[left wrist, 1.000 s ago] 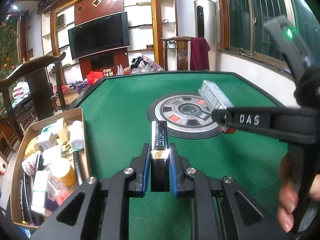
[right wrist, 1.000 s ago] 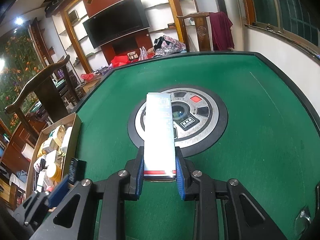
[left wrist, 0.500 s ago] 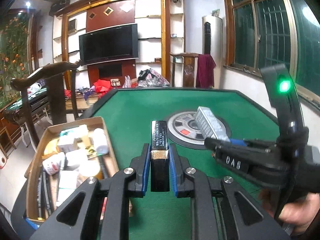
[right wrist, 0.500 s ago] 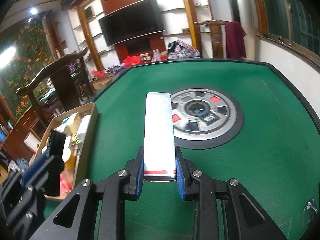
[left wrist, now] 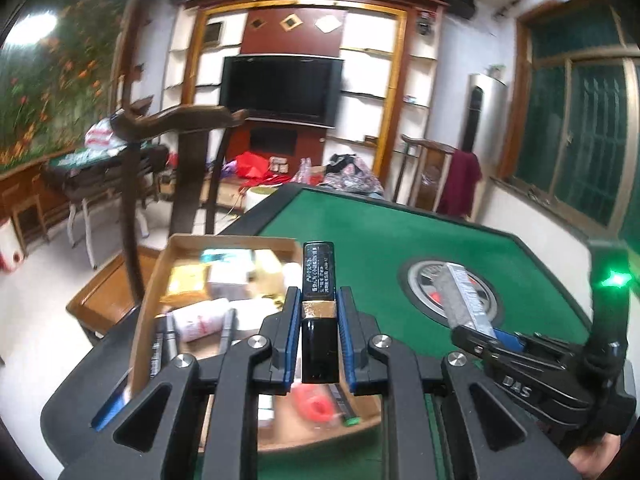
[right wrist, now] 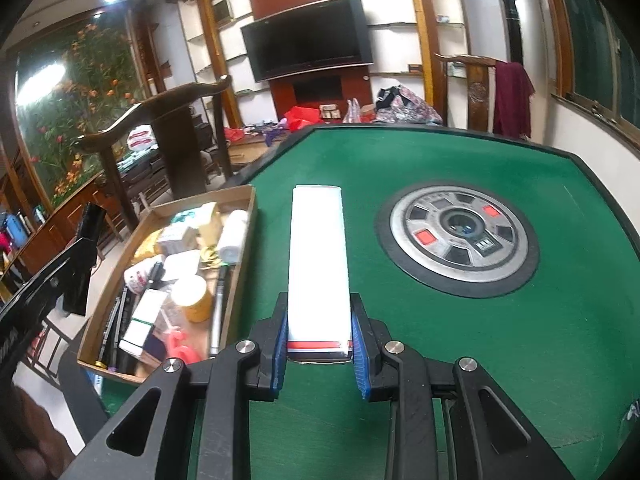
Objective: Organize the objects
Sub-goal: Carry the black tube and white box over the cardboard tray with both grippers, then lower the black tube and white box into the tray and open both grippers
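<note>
Left gripper [left wrist: 319, 334] clamps the tube [left wrist: 318, 312] over the box [right wrist: 240, 194]; right gripper [right wrist: 319, 350] clamps the carton [right wrist: 318, 264] beside it. Lower into a free gap before releasing.

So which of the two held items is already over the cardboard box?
The black rectangular tube with the gold band, in the left gripper. The right gripper's long white box is over green felt.

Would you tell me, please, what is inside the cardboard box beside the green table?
The cardboard box holds white cartons, a white roll, a yellow jar, dark pens and something red. The pile covers whatever lies beneath; the left tool hides part of the near side.
</note>
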`<state>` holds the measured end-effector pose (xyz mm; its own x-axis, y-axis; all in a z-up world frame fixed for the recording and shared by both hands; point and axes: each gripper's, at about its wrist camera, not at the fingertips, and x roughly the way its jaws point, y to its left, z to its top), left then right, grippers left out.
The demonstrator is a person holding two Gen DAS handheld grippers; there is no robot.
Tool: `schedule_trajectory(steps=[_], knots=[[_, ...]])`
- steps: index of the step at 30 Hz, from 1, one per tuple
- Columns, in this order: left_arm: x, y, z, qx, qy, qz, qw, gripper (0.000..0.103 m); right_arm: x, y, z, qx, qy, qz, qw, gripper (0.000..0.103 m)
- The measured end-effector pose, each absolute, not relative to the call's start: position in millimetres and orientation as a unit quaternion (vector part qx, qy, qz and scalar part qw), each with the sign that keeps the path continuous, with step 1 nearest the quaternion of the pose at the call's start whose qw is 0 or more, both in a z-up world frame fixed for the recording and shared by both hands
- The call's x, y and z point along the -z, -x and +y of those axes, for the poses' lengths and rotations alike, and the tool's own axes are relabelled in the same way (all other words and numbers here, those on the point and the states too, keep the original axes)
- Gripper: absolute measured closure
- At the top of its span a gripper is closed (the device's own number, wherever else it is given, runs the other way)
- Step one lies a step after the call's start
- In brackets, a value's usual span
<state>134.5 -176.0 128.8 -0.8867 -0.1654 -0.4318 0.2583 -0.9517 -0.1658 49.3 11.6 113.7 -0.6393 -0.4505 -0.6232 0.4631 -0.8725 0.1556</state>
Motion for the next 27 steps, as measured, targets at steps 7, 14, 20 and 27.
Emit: schedule_trajectory(steps=[7,14,20,27], knots=[[-118,-141,-226,0.95,-0.23,0.144,0.152,0.086,-112,-60,-29,0.889,-0.346,0.04,0.297,0.073],[-95,-137,-254,0.935,-0.264,0.17,0.167,0.086,-103,-73,-73,0.869,-0.354,0.07,0.34,0.073],[-79,-131,-264,0.926,-0.286,0.175,0.171,0.086,-98,-55,-90,0.861,-0.371,0.084,0.338,0.073],[-68,-125,-270,0.919,-0.304,0.179,0.173,0.086,-91,-52,-104,0.837,-0.401,0.057,0.369,0.073]])
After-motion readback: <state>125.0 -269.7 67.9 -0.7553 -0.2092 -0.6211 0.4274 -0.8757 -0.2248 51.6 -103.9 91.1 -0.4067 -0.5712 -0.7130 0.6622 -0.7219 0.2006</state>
